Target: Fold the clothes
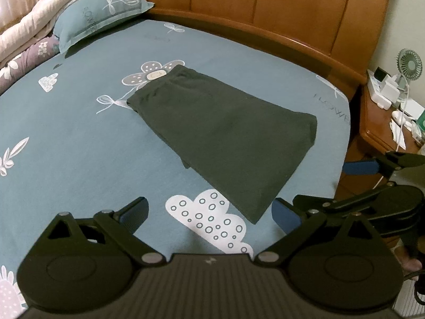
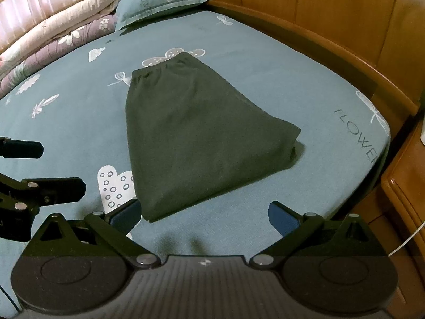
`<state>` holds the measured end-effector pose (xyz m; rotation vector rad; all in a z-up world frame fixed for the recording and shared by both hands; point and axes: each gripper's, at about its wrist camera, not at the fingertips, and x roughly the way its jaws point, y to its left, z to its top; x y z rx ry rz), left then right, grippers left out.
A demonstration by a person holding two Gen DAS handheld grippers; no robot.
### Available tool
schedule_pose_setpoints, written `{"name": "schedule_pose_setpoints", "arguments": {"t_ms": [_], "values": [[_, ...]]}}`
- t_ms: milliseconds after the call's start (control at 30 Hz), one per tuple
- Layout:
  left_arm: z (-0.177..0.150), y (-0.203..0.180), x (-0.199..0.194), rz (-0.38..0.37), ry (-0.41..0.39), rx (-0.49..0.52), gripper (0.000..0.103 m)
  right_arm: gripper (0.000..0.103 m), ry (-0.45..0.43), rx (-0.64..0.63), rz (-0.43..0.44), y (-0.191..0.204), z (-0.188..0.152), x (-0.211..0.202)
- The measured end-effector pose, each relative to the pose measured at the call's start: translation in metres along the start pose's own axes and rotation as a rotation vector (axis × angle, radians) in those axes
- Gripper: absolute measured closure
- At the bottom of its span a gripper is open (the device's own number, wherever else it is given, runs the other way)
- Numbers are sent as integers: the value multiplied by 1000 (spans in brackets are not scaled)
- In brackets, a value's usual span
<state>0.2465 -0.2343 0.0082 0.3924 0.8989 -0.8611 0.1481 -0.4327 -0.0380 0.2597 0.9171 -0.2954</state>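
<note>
The dark green soft-knit garment with a gathered elastic waistband (image 1: 220, 135) lies flat on the teal bed sheet printed with white flowers and clouds (image 1: 79, 138), waistband towards the wooden headboard (image 1: 265, 8), hem end towards the cameras; it appears already doubled lengthwise, with a second layer showing along its long edge and near corner, though whether another fold is wanted cannot be settled from this; the scene fits a garment halfway through folding as well as one laid down finished. As for risk, the stacked layers are thin and loose, so a pinch that catches only the top layer would peel the fold open; dragging an edge across the sheet could wrinkle or skew it; the near corner (image 2: 151, 216) lies close to the mattress edge, where a tug could pull it off the bed. The left gripper (image 1: 209, 212) hovers above the sheet just short of the hem, its blue-padded fingers spread wide, gripping nothing and touching no cloth; the right gripper (image 2: 204, 212) hangs likewise wide apart and empty, one pad just beside that near corner; contact there cannot be told. A teal flower-print pillow (image 1: 98, 18) and a rolled quilt (image 1: 29, 32) lie well apart.
</note>
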Motion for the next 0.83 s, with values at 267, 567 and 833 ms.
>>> {"name": "schedule_pose_setpoints", "arguments": {"t_ms": [267,567,833], "values": [[-2,1,-1,1,-4,4,4,0,-2,-7,-6,3,0,0],[-4,4,-2,8,-10,3,4,0,-3,-10,-11,6,0,0],[-4,8,-2,4,-6,-4,4,0,3,-12,-16,9,1,1]]}}
